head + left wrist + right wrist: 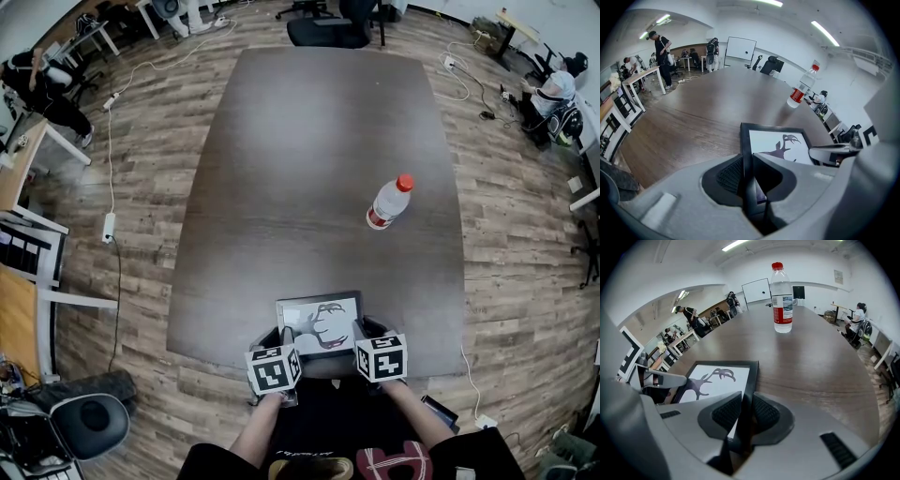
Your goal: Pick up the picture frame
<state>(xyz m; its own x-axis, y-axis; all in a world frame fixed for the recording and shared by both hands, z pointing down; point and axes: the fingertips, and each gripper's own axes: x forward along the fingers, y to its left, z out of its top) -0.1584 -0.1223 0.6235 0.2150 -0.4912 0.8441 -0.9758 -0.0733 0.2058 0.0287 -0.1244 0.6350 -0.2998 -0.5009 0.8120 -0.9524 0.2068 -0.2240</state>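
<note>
The picture frame (319, 323), black-edged with a dark antlered figure on white, is at the near edge of the brown table (309, 141). My left gripper (284, 339) is shut on its left edge, which sits between the ribbed pads in the left gripper view (747, 160). My right gripper (361, 336) is shut on the right edge, pinched the same way in the right gripper view (747, 393). The frame's picture side (780, 143) faces up, seen too from the right (717, 380). Whether the frame rests on the table or is off it I cannot tell.
A clear water bottle (389, 202) with a red cap and label stands upright on the table, to the right and beyond the frame (781, 296). Office chairs (328, 28) stand at the far end. Desks, cables and seated people line the room's sides.
</note>
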